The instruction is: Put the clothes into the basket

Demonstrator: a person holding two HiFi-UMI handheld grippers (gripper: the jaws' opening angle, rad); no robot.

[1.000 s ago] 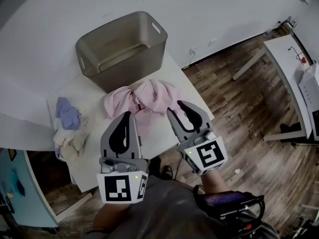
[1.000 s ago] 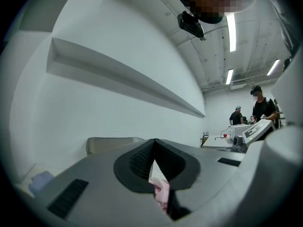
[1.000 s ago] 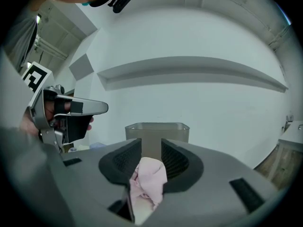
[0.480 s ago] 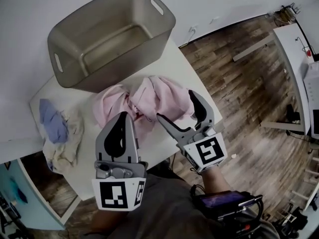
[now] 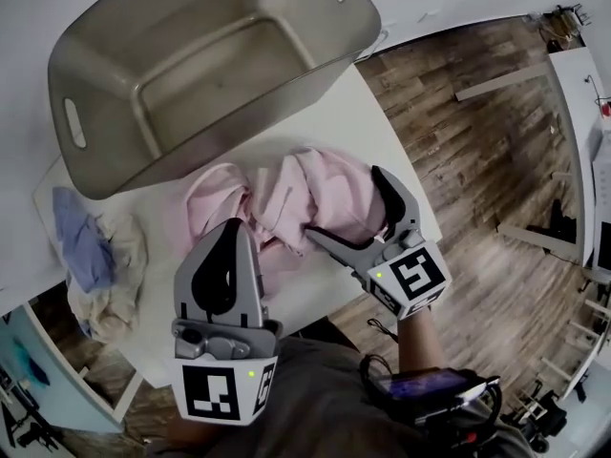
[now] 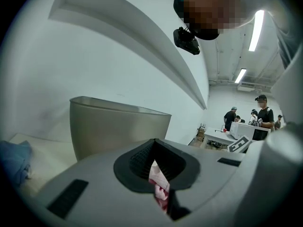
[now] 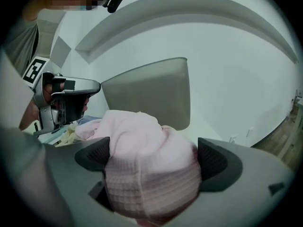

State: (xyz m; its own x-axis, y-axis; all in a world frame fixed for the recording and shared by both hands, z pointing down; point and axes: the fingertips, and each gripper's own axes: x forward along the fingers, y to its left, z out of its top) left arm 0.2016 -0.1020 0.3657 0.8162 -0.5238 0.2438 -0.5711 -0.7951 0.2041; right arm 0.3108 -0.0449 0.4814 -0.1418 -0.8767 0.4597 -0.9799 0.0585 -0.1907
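Filling the upper part of the head view, a white table [image 5: 382, 151] stood against a pale wall, with a wooden floor [image 5: 496, 141] to its right. On the table's far side sat the grey-beige plastic basket [image 5: 143, 165], upright and with nothing in it, a slot handle cut in each short end. In the left gripper view the basket [image 6: 113, 131] rose just beyond the jaws.

The pink garment [image 5: 305, 194] lay bunched on the table directly in front of the basket, close to its near wall and outside it.

The right gripper [image 5: 346, 205] reached in from the table's near right edge, its marker cube [image 5: 415, 280] facing up. Its jaws had just been opening and stood wide apart, one on each side of a raised fold of the pink garment. In the right gripper view that fold [image 7: 147, 164] filled the space between the two dark pads without being clamped.

The left gripper [image 5: 231, 229] hung over the near edge of the garment with its jaws drawn together. In the left gripper view only a narrow slit remained between them [image 6: 154, 148], and a sliver of pink fabric showed through it.

At the table's left end, well apart from the pink garment, lay a cream cloth [image 5: 110, 275] with a smaller blue cloth [image 5: 81, 241] crumpled against it.
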